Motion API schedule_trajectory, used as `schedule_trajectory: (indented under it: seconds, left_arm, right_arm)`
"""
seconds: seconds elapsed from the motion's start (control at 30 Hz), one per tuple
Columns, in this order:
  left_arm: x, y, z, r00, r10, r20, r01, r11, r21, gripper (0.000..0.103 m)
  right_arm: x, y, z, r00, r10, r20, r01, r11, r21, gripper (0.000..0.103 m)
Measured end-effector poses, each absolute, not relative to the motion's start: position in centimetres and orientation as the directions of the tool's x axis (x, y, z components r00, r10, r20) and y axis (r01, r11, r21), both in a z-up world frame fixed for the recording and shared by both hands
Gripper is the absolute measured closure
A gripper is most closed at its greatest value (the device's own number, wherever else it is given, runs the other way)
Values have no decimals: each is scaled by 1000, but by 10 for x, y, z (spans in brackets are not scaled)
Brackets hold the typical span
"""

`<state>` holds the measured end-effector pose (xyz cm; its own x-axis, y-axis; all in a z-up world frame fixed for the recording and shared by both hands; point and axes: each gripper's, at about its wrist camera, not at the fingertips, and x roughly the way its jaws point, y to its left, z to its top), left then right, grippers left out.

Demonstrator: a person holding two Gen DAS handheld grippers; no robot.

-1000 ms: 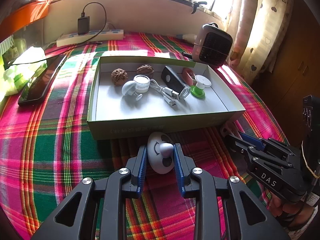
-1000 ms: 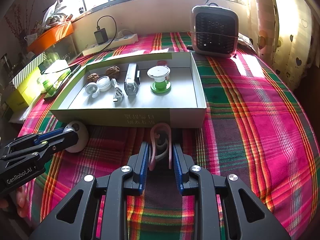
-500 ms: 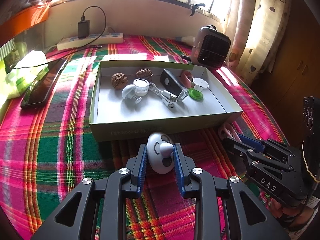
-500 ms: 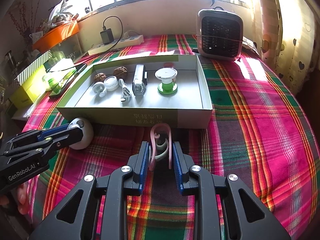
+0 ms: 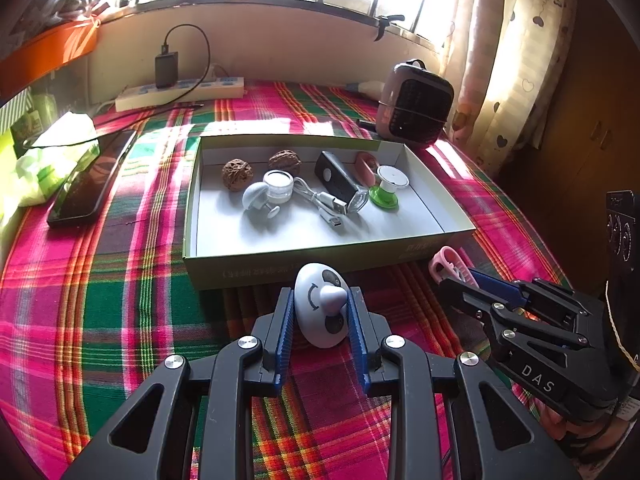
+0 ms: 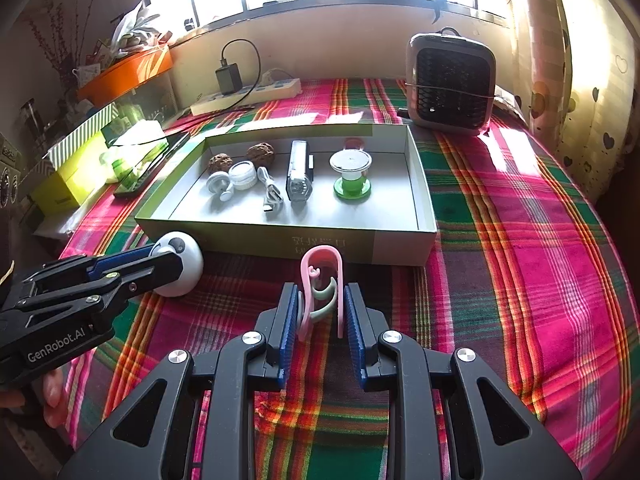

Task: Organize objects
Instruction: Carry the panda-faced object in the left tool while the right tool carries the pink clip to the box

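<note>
My left gripper [image 5: 320, 312] is shut on a white egg-shaped panda toy [image 5: 320, 310], held above the plaid cloth just in front of the shallow green box [image 5: 280, 270]. The toy also shows in the right wrist view [image 6: 178, 264]. My right gripper [image 6: 320, 308] is shut on a pink clip [image 6: 322, 288], held in front of the box's near wall [image 6: 280, 240]. The clip's tip shows in the left wrist view [image 5: 446, 262]. The box holds two walnuts [image 5: 238, 174], a white mushroom piece [image 5: 256, 200], a small jar, a USB cable [image 5: 324, 204], a black device [image 5: 338, 182] and a green-and-white spool [image 5: 386, 188].
A small heater [image 6: 450, 84] stands behind the box at the right. A power strip with a charger [image 5: 180, 92] lies by the wall. A black phone [image 5: 90, 178] and green packets [image 5: 44, 160] lie left. An orange tray [image 6: 128, 74] sits far left. Curtains hang right.
Both grippers have lifted and drawn back slightly with their objects; the box looks a little farther and lower in both views.
</note>
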<state>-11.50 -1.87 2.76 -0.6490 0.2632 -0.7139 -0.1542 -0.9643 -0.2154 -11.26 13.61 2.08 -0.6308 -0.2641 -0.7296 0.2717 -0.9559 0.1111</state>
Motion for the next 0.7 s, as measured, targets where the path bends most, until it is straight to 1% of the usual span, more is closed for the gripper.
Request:
schedule_trajectory:
  seconds: [0.7]
  left_arm:
    - [-119, -19, 45, -676, 260, -689, -166, -965, -202, 79]
  right_arm:
    - [-118, 130, 37, -644, -296, -705, 296, -947, 126, 78]
